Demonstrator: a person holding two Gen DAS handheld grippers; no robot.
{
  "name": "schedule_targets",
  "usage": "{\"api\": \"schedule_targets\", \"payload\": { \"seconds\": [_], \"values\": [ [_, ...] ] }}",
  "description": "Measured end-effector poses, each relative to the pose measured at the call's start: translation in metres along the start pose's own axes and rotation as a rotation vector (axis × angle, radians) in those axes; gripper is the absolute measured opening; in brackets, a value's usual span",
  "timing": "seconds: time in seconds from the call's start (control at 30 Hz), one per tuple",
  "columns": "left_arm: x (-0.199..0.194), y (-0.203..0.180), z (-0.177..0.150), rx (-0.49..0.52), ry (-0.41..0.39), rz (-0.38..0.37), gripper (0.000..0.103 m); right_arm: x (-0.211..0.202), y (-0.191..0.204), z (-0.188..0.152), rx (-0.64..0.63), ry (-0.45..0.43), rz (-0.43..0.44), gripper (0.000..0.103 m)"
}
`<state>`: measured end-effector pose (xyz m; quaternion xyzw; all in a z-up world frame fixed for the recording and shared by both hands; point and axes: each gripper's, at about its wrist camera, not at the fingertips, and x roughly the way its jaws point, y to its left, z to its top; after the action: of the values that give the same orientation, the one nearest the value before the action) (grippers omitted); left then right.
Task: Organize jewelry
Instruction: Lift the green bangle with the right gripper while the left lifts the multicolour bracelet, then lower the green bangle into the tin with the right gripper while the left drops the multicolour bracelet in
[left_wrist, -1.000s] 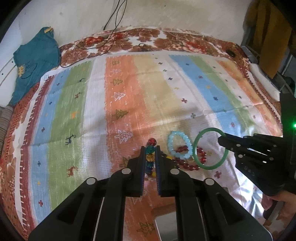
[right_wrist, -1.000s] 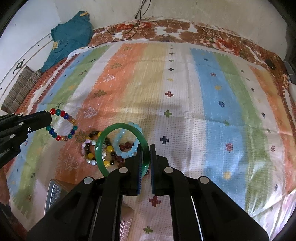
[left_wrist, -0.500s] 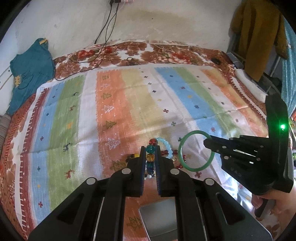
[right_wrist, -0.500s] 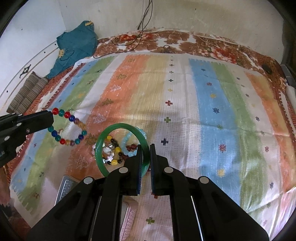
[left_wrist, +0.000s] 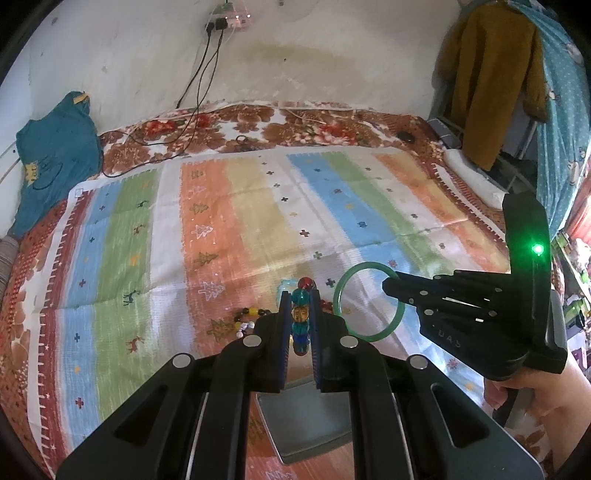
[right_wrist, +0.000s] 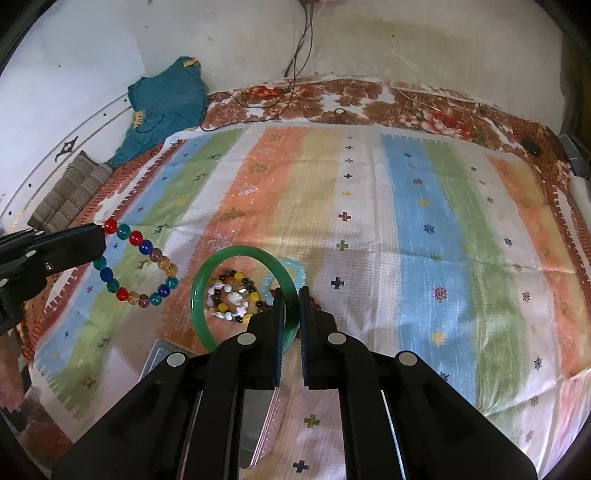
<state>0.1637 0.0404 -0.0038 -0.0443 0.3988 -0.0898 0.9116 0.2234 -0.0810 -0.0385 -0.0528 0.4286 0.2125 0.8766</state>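
Note:
My left gripper is shut on a multicoloured bead bracelet, which hangs in the air; it also shows in the right wrist view. My right gripper is shut on a green jade bangle, held above the mat; the bangle also shows in the left wrist view. On the striped mat lie a yellow, black and white bead bracelet, a light blue bracelet and a dark red one. A metal jewelry box sits below the grippers.
A teal cloth lies at the far left by the wall. Cables hang from a wall socket. A brown garment hangs at the right. The box's pink edge shows under my right gripper.
Both grippers have risen and pulled back with their bracelets. The loose bracelets on the mat now look farther off and the box has come into view beneath.

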Motion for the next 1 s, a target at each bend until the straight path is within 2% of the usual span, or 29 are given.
{"api": "schedule_targets", "payload": {
  "seconds": [0.53,1.0],
  "values": [
    [-0.035,-0.015,-0.023,0.023,-0.042,-0.033,0.009,-0.029,0.01,-0.019,-0.022,-0.028,0.04,0.008],
    [-0.045,-0.013,-0.047,0.005,-0.03,-0.035,0.009,-0.04,0.023,-0.04,-0.043,0.0,0.068,0.008]
  ]
}}
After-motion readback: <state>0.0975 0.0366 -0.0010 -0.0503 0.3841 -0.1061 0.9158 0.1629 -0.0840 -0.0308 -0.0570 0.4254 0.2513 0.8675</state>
